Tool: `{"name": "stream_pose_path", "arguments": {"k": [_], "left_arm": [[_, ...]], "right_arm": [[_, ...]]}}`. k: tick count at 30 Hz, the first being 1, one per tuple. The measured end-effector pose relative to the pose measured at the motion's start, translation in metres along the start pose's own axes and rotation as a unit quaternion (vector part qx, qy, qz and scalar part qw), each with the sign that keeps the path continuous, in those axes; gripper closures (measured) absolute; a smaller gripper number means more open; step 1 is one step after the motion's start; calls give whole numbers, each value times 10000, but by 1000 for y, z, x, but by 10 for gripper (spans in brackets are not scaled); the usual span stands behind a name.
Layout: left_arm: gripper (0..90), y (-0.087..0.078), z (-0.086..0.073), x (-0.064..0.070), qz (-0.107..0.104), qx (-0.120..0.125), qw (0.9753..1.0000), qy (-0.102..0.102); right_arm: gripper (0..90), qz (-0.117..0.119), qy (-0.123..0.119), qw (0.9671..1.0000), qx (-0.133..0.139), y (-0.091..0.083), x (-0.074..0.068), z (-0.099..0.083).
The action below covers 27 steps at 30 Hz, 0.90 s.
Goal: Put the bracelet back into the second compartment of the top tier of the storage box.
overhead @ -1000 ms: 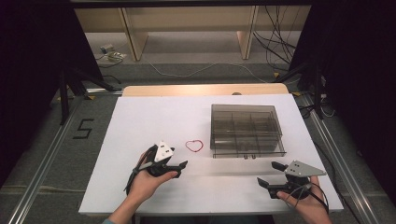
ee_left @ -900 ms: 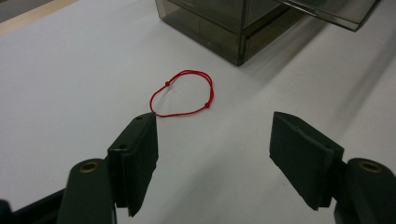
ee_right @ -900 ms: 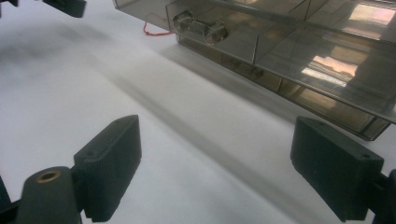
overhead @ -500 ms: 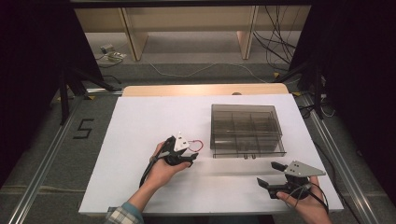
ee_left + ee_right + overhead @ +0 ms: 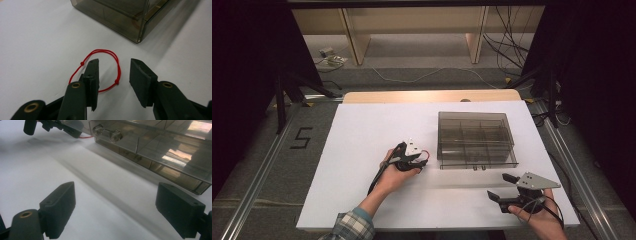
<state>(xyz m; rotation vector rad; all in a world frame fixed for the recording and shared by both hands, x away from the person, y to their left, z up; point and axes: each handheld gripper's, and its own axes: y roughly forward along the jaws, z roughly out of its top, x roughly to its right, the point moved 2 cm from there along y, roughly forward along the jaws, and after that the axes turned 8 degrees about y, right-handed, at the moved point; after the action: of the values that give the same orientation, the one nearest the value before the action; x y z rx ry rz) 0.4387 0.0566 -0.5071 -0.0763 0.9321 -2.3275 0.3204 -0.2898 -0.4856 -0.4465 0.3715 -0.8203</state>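
The left gripper (image 5: 113, 77) is hanging low over a thin red string loop (image 5: 100, 71), its jaws parted and gripping nothing; one jaw is sitting inside the ring of cord and the other outside it, so that one side of the loop is lying between them. The loop is resting flat on the white table (image 5: 362, 135), just beside the near corner of the smoked clear compartment box (image 5: 476, 139), whose lid is looking closed.

The likely trouble is the cord itself; it is very fine and lying flush on the sheet, so jaws closing a little too high are probably going to meet on air, and tips dragging across the surface may push the loop away or bunch it rather than pinch it (the two small beads on the cord offer the only bulk). The box corner is near enough that a nudged loop could slide against its wall, where the jaws would have little room.

The right gripper (image 5: 508, 189) is waiting well apart at the near right of the table, jaws spread wide and empty, facing the box front with its two small round knobs (image 5: 107, 133).
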Motion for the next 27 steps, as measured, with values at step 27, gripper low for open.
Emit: {"name": "stream_pose_path", "arguments": {"k": [27], "left_arm": [[882, 3, -4, -5, -290, 1, 9981, -550]], "right_arm": [[172, 7, -3, 10000, 0, 0, 0, 0]]}}
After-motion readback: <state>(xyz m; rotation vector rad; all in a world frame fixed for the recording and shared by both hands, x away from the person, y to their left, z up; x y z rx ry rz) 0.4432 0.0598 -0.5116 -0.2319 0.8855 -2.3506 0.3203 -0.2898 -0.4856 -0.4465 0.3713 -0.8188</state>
